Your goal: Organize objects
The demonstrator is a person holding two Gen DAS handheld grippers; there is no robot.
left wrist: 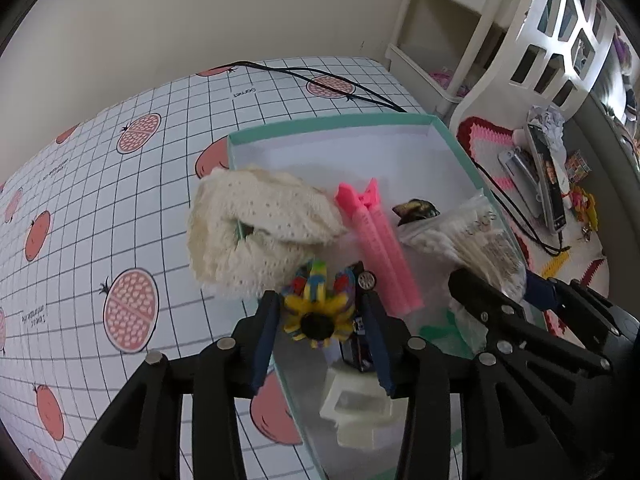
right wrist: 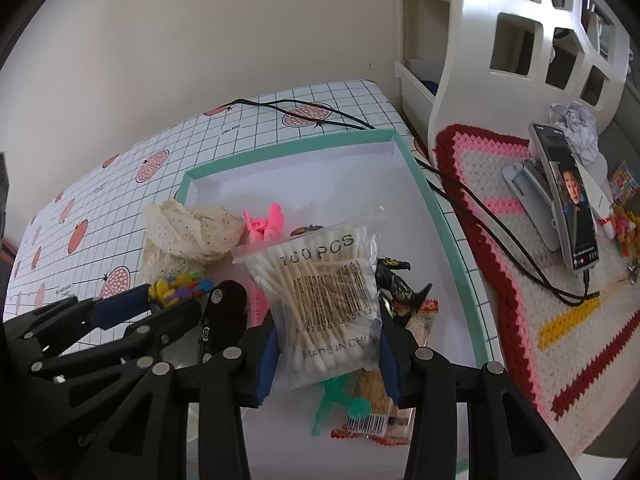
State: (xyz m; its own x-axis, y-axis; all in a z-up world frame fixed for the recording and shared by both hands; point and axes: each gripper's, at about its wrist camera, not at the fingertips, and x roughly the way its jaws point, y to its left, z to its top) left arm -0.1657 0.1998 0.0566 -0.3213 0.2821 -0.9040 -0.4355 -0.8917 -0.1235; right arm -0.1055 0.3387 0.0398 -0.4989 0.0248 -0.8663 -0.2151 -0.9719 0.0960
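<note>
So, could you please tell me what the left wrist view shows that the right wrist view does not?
Only the left wrist view shows the left hand-held gripper shut on the colourful toy, plus a white plastic piece below it. Only the right wrist view shows the bag's "100 PCS" print, a green figure and a snack packet under the right hand-held gripper. Both show the teal-rimmed box, cream cloth, pink clip, cotton swab bag and phone.

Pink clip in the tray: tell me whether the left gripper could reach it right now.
Probably not yet: the left gripper is shut on the colourful toy. The pink clip lies uncovered just ahead in the tray.
</note>
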